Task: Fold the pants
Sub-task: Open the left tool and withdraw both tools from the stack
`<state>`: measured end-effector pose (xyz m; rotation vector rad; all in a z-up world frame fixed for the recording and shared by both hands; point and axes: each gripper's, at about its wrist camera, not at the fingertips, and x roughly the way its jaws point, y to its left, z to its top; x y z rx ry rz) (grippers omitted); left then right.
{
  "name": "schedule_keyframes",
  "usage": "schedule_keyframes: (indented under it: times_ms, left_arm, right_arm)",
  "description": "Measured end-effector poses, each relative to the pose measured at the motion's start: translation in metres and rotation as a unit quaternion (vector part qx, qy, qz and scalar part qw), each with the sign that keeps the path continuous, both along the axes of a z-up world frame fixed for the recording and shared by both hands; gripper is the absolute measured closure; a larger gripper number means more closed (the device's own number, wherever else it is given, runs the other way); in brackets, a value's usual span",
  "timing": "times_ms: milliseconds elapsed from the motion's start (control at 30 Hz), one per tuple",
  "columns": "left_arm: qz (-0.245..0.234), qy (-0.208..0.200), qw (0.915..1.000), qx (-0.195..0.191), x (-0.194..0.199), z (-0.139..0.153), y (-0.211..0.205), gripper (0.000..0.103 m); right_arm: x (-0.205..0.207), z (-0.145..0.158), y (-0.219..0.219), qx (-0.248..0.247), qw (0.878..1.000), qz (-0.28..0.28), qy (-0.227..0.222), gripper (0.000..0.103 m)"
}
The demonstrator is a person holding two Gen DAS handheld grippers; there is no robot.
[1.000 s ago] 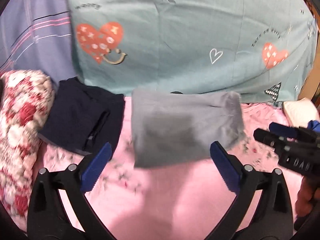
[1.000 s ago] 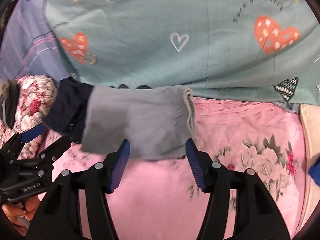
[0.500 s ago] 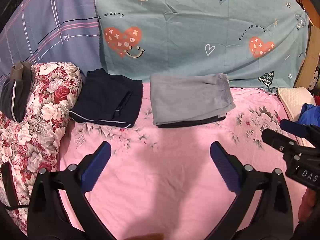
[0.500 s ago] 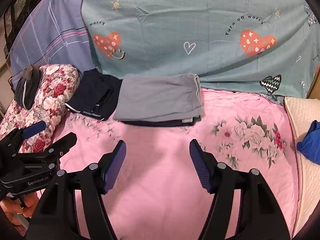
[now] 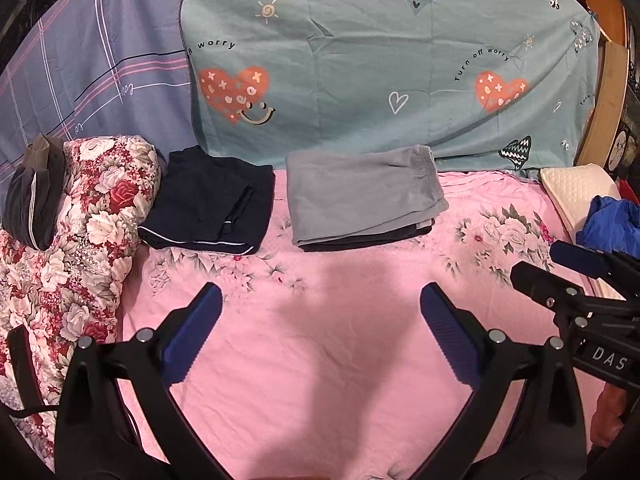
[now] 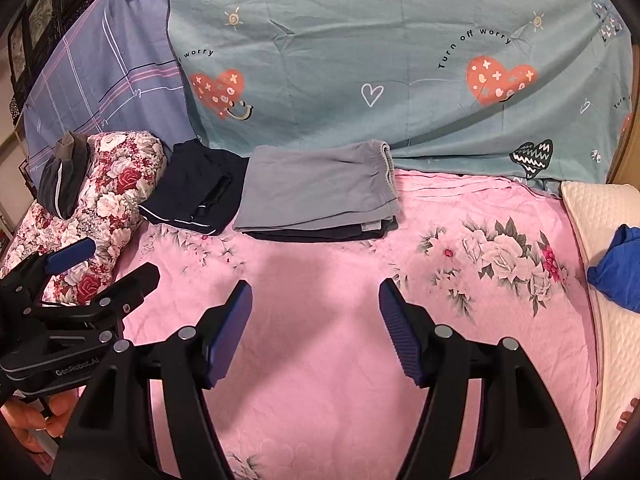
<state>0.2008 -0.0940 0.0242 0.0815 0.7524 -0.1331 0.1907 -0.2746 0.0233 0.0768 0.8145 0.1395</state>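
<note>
Folded grey pants [image 5: 360, 196] [image 6: 316, 190] lie flat on a darker folded garment at the far side of the pink floral bed sheet [image 5: 320, 360] [image 6: 320, 360]. Beside them on the left sits a folded navy pair [image 5: 216, 208] [image 6: 196, 196]. My left gripper [image 5: 320, 320] hangs open over the bare sheet, well short of the grey pants, nothing between its fingers. My right gripper [image 6: 316, 316] is also open and empty, likewise back from the pile. Each gripper shows at the edge of the other's view.
A rolled floral quilt [image 5: 68, 264] [image 6: 100, 208] with a dark grey garment [image 5: 34, 200] on top lies at the left. A cream pillow [image 6: 600, 240] with a blue cloth [image 6: 620, 268] [image 5: 612, 224] lies at the right. A teal heart-print sheet [image 5: 380, 60] hangs behind.
Both grippers have drawn back and up from the grey pants, which now lie released on the pile. The right jaws stand a little wider than a second ago.
</note>
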Motion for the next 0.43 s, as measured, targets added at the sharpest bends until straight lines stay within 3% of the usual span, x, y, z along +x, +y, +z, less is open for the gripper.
schedule_keyframes:
  times_ms: [433]
  left_arm:
    - [0.000, -0.004, 1.0000, 0.007, -0.0008, 0.0028, -0.0037, 0.002]
  right_arm:
    - [-0.0033, 0.0025, -0.0054, 0.004, 1.000, -0.007, -0.003, 0.036]
